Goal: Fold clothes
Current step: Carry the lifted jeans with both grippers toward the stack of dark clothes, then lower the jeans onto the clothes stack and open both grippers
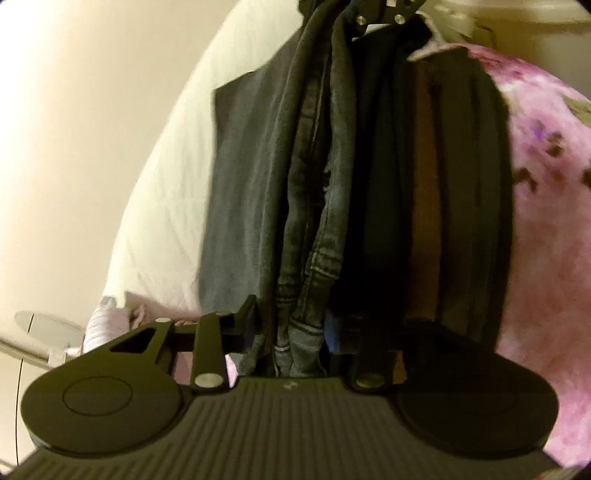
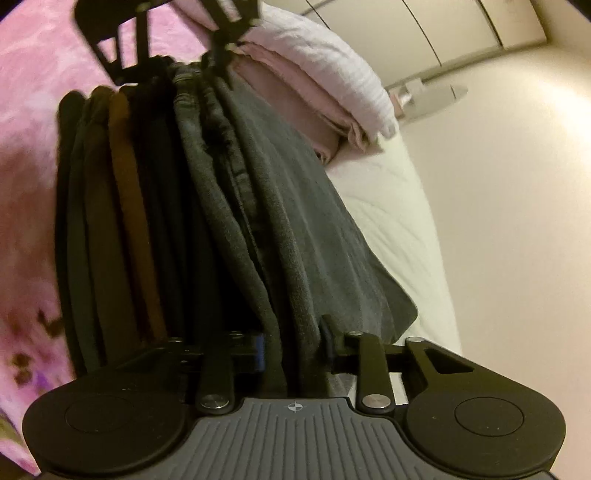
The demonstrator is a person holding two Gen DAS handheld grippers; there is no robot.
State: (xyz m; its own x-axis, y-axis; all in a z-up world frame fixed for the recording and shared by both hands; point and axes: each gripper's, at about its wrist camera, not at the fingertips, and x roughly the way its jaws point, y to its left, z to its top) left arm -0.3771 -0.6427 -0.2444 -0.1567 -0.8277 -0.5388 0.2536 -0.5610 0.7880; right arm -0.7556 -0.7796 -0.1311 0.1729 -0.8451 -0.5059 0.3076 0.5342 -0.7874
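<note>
A pair of dark grey jeans (image 1: 314, 206), gathered lengthwise into thick folds, stretches between two hand-held grippers above a bed. In the left wrist view, the left gripper (image 1: 295, 332) has its jaws closed narrowly on one end of the bunched denim, the stitched hem running straight in between them and down to the gripper body. At the far end of the cloth, the right gripper (image 1: 384, 14) shows only as black linkage at the top edge of that view.

The right wrist view mirrors the scene: the right gripper (image 2: 295, 347) has its jaws clamped narrowly on the other end of the jeans, the folds filling the gap between them, while the left gripper (image 2: 173, 70) holds the far end.

The garment lies over the bed along the line where a pink patterned blanket (image 1: 546, 240) meets the white mattress (image 1: 166, 206); whether it rests on the bedding or hangs just above it cannot be told. A stack of pale pink folded towels (image 2: 332, 85) sits on the mattress near its far edge, beside the jeans.
</note>
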